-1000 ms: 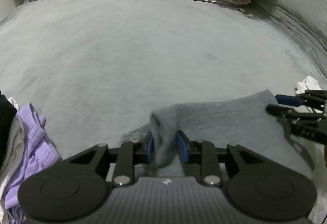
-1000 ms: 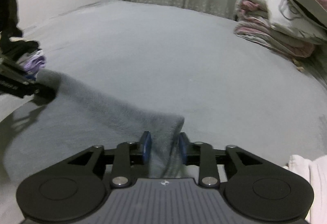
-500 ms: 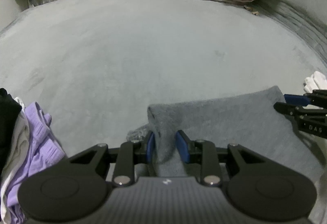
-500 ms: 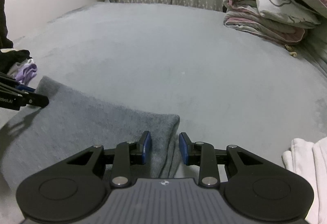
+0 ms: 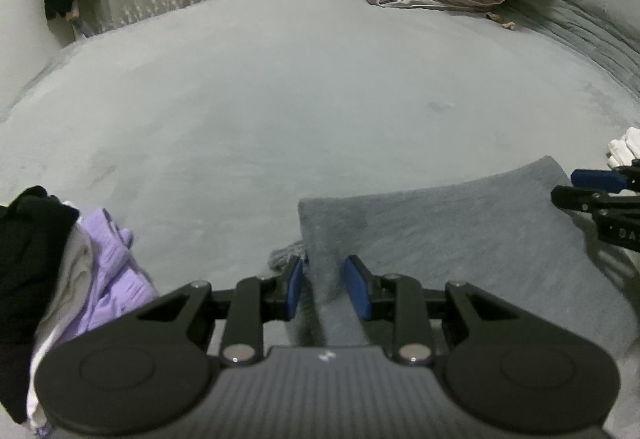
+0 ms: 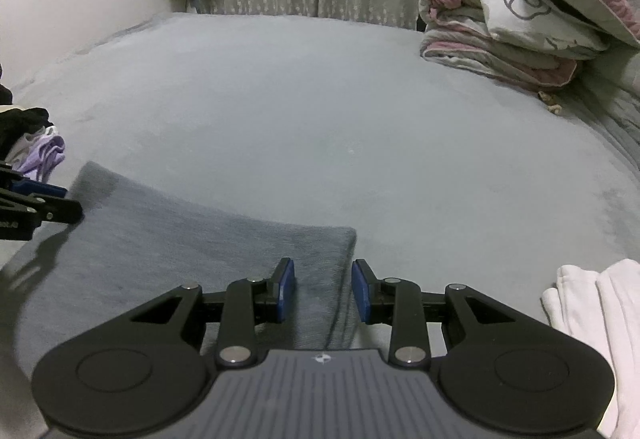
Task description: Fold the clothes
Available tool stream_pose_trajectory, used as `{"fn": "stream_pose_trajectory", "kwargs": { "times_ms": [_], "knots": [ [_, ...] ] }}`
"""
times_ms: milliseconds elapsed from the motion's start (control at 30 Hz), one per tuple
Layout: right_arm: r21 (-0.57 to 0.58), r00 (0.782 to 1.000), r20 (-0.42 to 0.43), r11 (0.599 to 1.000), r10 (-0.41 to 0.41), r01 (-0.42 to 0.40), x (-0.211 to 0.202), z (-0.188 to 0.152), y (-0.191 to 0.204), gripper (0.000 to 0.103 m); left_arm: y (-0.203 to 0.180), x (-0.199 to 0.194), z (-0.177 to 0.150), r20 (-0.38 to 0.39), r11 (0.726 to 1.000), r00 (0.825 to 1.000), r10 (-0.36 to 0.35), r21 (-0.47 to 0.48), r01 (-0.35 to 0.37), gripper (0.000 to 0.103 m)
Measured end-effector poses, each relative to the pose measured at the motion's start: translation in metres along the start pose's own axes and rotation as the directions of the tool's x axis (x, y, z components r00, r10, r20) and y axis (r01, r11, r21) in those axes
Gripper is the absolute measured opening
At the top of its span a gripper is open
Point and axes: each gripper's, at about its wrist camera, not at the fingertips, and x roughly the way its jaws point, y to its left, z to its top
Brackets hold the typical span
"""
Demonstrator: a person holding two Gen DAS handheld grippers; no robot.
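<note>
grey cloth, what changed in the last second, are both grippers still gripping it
The grey cloth, held up a second ago, has been lowered and its folded edge now lies flat on the bed. The left gripper and right gripper have both let go: each corner lies loose between parted pads. The purple clothes, white garment and folded quilt stayed put.
</note>
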Motion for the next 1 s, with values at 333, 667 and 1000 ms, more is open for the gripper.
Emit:
{"fn": "stream_pose_trajectory", "kwargs": {
  "times_ms": [333, 667, 1000],
  "knots": [
    [-0.004, 0.997, 0.03, 0.997, 0.075, -0.075, -0.017, -0.003, 0.022, 0.046, -0.002, -0.015, -0.003, 0.019, 1.0, 1.0, 0.012, -0.025, -0.012, 0.026],
    [0.106, 0.987, -0.035, 0.982, 0.159, -0.155, -0.013, -0.011, 0.016, 0.047, -0.044, -0.032, -0.027, 0.033, 0.992, 0.994, -0.1, 0.078, 0.097, 0.024],
    [0.069, 0.989, -0.044, 0.988, 0.141, -0.138, -0.003, -0.019, 0.024, 0.051, -0.06, -0.021, -0.036, 0.046, 0.986, 0.998, -0.042, 0.163, 0.034, 0.024]
  ]
}}
